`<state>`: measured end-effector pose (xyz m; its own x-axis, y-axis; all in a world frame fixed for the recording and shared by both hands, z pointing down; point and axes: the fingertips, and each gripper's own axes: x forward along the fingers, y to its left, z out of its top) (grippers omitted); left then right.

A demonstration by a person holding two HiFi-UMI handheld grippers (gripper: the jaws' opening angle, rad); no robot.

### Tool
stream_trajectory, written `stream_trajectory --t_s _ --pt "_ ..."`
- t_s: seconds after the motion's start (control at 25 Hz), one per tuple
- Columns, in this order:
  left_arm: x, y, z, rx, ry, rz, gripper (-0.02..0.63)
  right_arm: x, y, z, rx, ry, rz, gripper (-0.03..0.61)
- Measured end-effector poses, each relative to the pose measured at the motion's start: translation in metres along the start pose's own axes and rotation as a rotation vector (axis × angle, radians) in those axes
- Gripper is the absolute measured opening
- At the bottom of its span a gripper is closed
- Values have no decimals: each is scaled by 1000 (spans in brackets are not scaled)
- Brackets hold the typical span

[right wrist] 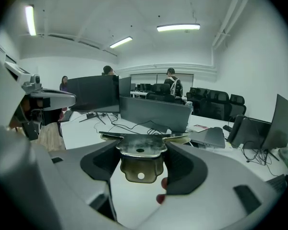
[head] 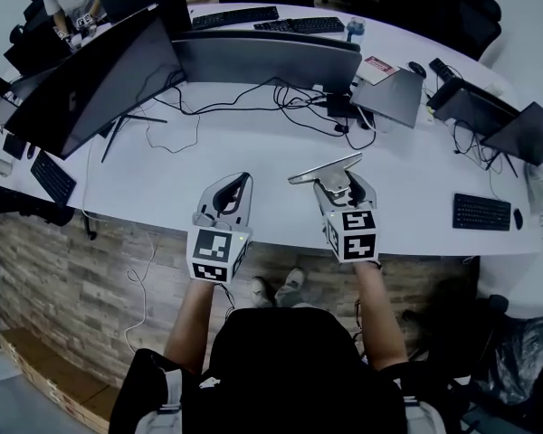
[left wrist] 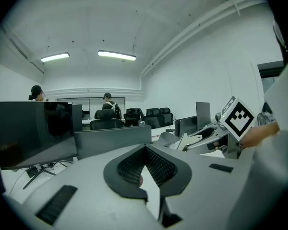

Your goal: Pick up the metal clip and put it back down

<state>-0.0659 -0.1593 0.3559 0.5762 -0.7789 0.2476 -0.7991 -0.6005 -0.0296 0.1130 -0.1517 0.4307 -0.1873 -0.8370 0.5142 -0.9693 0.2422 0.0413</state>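
Note:
The metal clip is a flat plate of bent sheet metal with holes; in the head view the metal clip sticks out left of the right jaws, held above the white desk. My right gripper is shut on it, jaws pressing its sides. My right gripper hovers over the desk's near edge. My left gripper hangs beside it to the left, raised off the desk. In the left gripper view my left gripper has its jaws together with nothing between them.
Large monitors stand across the desk's far side with cables trailing before them. A closed laptop lies at the right, a keyboard further right. People stand in the room's background.

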Motion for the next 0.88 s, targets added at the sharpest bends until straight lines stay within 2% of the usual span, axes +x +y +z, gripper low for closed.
stream_trajectory --t_s 0.64,0.88 --pt "-21 -9 51 52 -129 5 11 -45 -10 58 -52 -134 -45 298" --pt "-28 -12 61 63 -150 8 11 -62 -12 70 -60 -173 -53 299"
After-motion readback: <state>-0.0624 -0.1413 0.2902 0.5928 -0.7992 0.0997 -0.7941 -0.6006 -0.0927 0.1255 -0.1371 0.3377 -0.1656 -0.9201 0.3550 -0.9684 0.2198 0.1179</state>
